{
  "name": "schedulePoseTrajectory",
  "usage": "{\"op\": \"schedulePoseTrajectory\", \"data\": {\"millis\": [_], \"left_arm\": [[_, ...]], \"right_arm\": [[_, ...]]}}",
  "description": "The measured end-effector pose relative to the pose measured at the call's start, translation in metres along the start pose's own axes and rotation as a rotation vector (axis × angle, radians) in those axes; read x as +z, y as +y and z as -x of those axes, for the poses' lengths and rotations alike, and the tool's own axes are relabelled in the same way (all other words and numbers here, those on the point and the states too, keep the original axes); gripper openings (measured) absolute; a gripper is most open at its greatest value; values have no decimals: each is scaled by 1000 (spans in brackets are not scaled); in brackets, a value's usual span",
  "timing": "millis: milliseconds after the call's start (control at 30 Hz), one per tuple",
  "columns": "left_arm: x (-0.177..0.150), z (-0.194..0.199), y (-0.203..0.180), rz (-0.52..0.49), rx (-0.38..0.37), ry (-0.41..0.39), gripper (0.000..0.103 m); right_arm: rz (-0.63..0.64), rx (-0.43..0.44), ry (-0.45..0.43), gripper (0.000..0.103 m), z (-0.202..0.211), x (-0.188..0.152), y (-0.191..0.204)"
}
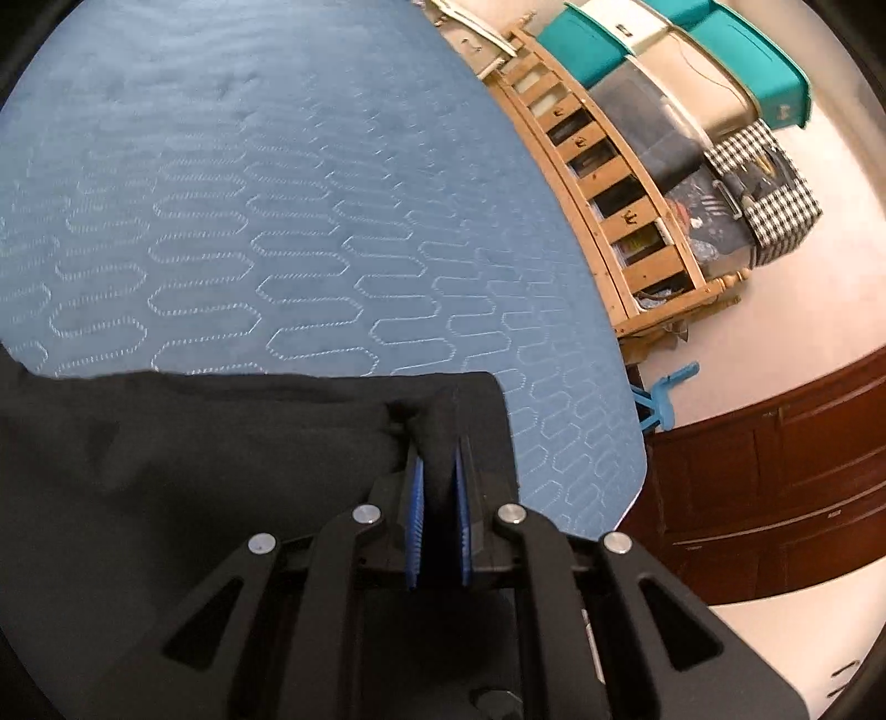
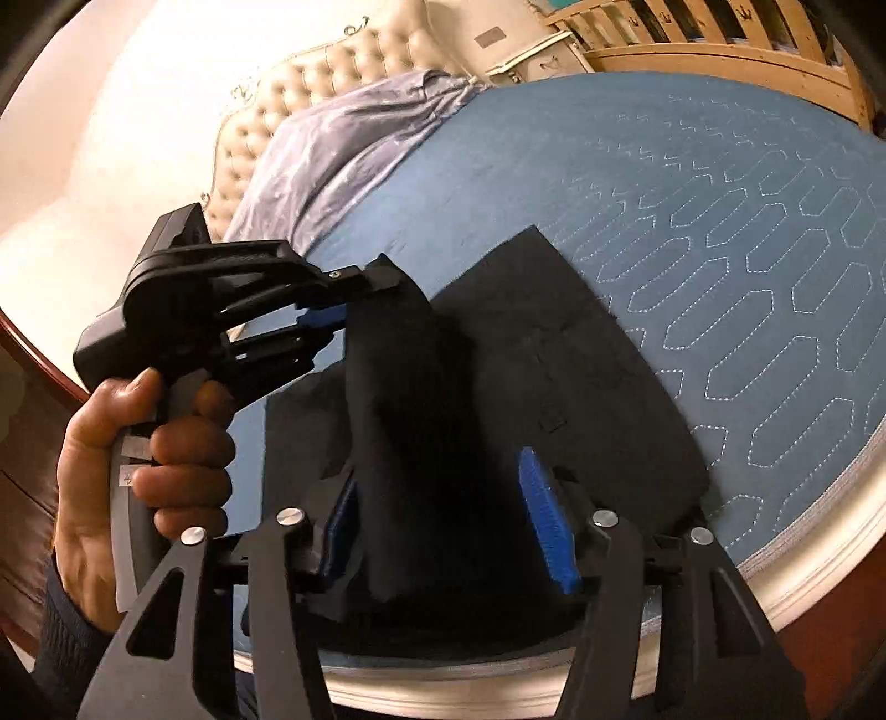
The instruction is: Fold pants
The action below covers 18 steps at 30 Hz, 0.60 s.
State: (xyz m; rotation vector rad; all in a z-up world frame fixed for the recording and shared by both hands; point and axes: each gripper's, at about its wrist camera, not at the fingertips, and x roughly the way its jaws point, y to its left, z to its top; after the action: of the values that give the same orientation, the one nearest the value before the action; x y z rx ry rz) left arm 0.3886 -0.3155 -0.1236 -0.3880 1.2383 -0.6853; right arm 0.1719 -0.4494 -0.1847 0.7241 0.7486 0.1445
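Observation:
Black pants (image 1: 183, 459) lie on the blue quilted bed (image 1: 277, 194) near its corner. My left gripper (image 1: 440, 471) is shut on a fold of the pants at their edge. In the right wrist view the left gripper (image 2: 354, 302) shows at upper left, held by a hand, lifting a strip of the pants (image 2: 554, 365) off the bed. My right gripper (image 2: 443, 498) has its blue pads wide apart, with the lifted black cloth between them, not pinched.
A wooden crib rail (image 1: 614, 183) and teal bins (image 1: 587, 44) stand beyond the bed's far side. A dark wood footboard (image 1: 775, 487) lies right. A crumpled grey-blue blanket (image 2: 343, 144) and tufted headboard (image 2: 310, 77) are at the bed's head.

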Motion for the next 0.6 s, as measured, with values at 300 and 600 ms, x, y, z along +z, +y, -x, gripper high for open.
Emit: {"op": "schedulePoseTrajectory", "data": {"millis": [300,600], "left_arm": [[-5,3,-33,-81,93,-32,10],[-8,-57,-48,-95,128,36,10]], "right_arm": [[118,24,24,6,1,2,23],[10,-32,59,5,2,6,-27]]}}
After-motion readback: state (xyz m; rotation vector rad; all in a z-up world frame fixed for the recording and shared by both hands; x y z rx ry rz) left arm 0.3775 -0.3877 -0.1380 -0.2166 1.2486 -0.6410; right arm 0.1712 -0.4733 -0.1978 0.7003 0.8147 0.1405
